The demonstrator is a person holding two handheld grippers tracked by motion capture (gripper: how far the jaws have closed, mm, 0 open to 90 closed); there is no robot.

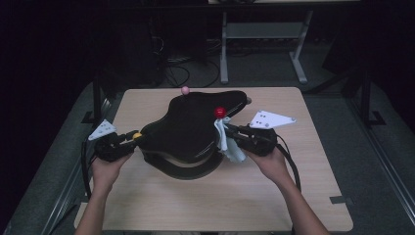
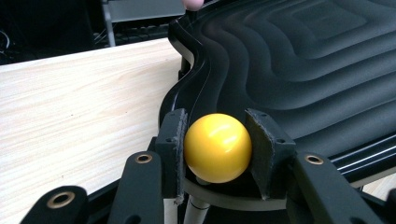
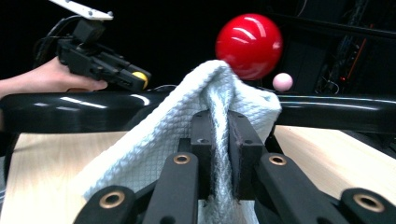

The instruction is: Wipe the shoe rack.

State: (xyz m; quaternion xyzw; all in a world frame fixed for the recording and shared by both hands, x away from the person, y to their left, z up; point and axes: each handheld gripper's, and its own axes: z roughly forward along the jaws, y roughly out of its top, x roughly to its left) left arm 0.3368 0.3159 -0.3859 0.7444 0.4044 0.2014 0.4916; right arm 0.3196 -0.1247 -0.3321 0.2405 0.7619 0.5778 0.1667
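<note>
Between the right gripper's [image 3: 219, 154] clenched jaws, the white cloth [image 3: 187, 135] hangs beside the red knob [image 3: 249, 45]; the left gripper [image 2: 217, 149] clamps the yellow knob [image 2: 217, 147].

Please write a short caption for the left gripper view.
Left claw shut on the yellow ball at the black ridged tray's rim.

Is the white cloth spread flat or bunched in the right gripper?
Bunched: the white cloth is pinched between the right gripper's shut jaws.
</note>
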